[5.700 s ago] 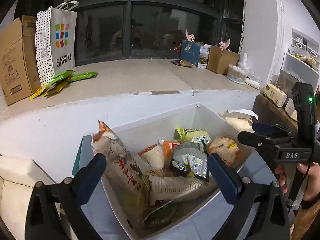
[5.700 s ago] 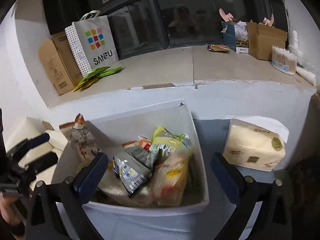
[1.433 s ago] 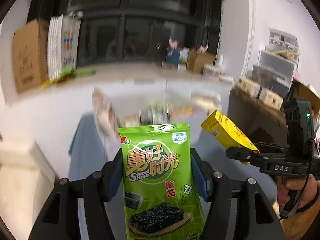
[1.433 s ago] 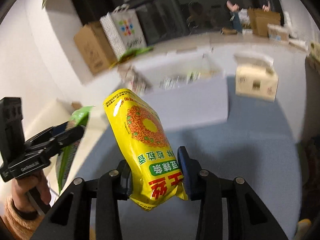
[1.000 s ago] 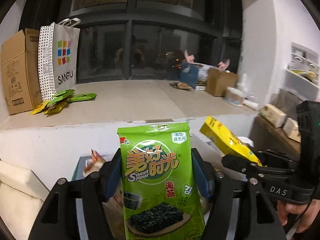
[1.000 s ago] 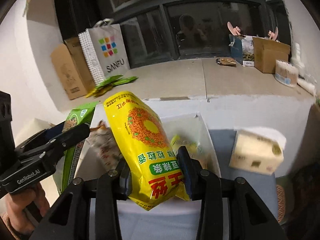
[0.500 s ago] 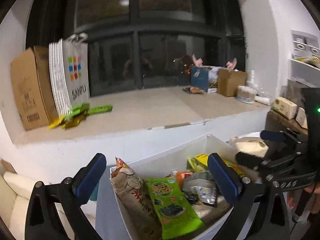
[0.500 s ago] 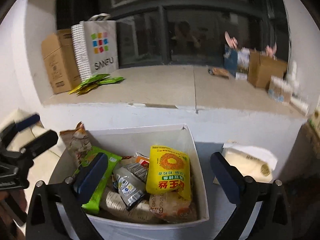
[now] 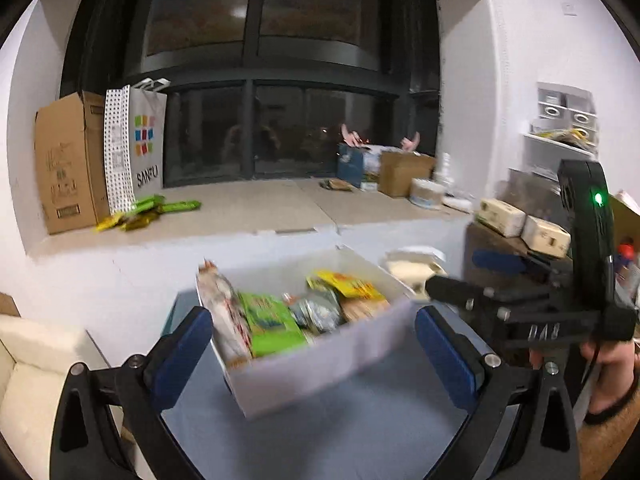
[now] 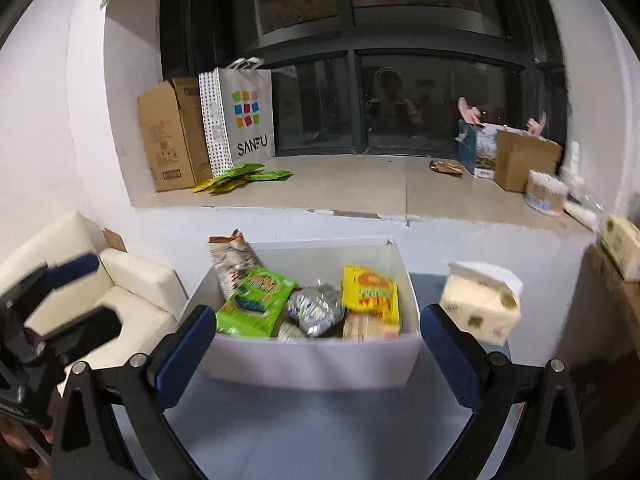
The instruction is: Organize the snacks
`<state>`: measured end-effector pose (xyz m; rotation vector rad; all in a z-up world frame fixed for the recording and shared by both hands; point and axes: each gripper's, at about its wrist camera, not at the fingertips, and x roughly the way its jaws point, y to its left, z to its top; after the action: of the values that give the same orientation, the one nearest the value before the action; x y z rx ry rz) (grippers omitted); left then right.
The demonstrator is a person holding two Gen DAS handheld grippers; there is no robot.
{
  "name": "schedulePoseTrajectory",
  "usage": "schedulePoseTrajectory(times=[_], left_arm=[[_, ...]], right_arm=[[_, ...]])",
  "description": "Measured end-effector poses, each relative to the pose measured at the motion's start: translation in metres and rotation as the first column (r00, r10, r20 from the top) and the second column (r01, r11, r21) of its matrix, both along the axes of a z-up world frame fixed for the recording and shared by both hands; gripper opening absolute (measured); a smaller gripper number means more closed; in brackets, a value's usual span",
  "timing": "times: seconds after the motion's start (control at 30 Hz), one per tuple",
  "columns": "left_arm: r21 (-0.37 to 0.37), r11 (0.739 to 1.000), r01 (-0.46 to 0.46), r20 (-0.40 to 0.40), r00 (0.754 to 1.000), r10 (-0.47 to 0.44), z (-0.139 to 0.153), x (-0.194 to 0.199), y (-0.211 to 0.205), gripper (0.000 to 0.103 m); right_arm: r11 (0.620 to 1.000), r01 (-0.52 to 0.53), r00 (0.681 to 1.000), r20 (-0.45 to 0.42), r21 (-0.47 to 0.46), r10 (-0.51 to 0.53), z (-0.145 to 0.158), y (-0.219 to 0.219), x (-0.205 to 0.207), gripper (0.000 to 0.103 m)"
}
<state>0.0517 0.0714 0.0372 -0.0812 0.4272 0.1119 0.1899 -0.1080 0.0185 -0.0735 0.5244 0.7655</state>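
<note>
Snacks fill one white open-topped box sitting on the pale blue tabletop, as seen along the left gripper. Its two blue-padded fingers stand spread to their widest with nothing between them; they have just been opening. In the box I count one green seaweed packet, one yellow noodle packet, one tall brown-and-white bag leaning at the left wall and one crinkled silver pouch; motion blur hides whatever lies beneath. To the right, the right gripper shows side-on, held by a hand cut off at the frame edge.

Along the right gripper, its own two fingers also stand fully apart and empty, having just been opening. The same white box sits beyond them, straight ahead, with the green packet at left, the silver pouch in the middle and the yellow packet at right, atop an orange-and-white packet that is mostly covered. The brown-and-white bag pokes above the rim. Beside the box, to the right, is one blurred cream tissue pack. On the stone window ledge behind, one white SANFU paper bag stands beside one brown cardboard carton, with a loose pile of green and yellow sachets too overlapped to count. At far left the left gripper is blurred.
</note>
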Motion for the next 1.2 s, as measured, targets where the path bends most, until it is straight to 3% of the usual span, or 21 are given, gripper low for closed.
schedulePoseTrajectory(times=[0.17,0.37,0.47,0.6,0.77,1.2], left_arm=[[-0.048,0.998,0.03,-0.011,0.999,-0.031,-0.009,-0.043,-0.02,0.103],[-0.059,0.998,0.002,-0.004,1.0,-0.002,-0.015,-0.08,-0.037,0.103],[-0.061,0.998,0.022,-0.031,0.999,-0.024,-0.019,-0.078,-0.039,0.103],[-0.09,0.995,0.039,-0.032,0.999,-0.042,-0.019,-0.072,-0.043,0.103],[-0.041,0.998,0.051,-0.045,0.998,-0.053,-0.021,-0.067,-0.056,0.103],[-0.05,0.996,0.074,-0.059,0.995,-0.077,-0.023,-0.063,-0.056,0.103]], right_arm=[[0.999,0.043,0.999,0.023,-0.03,-0.042,-0.007,-0.031,-0.049,0.103],[0.994,0.104,0.993,-0.062,0.024,-0.103,-0.031,-0.071,-0.088,0.103],[0.992,0.124,0.991,-0.049,-0.016,-0.125,-0.032,-0.079,-0.093,0.103],[0.994,0.105,0.994,-0.039,0.018,-0.105,-0.028,-0.084,-0.095,0.103],[0.993,0.115,0.992,-0.047,0.031,-0.114,-0.029,-0.088,-0.094,0.103],[0.993,0.115,0.993,-0.019,-0.002,-0.115,-0.032,-0.083,-0.097,0.103]])
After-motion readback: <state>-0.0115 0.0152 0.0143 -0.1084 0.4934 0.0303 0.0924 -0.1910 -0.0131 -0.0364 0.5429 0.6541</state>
